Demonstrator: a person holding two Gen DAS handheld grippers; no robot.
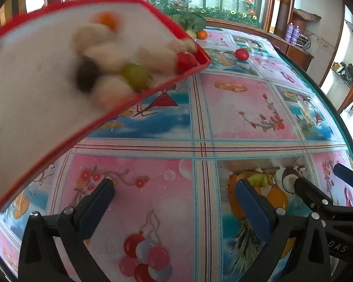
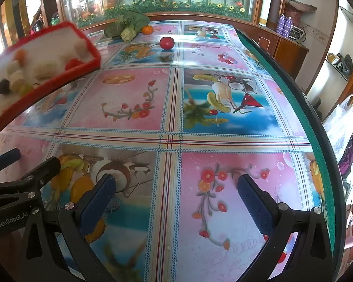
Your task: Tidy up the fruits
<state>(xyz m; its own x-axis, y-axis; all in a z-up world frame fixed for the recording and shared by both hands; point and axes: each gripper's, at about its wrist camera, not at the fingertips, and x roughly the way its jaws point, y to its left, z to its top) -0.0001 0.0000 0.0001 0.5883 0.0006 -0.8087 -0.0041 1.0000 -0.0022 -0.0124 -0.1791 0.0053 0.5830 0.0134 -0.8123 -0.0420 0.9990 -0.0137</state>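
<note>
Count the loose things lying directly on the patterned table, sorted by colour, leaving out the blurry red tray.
Red: 1, a round red tomato-like fruit
Orange: 1, a round orange citrus fruit
Green: 1, a leafy green vegetable bunch
Total: 3

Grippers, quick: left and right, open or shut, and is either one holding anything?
Left gripper: open, jaws wide, nothing between them.
Right gripper: open, jaws wide, nothing between them.
</note>
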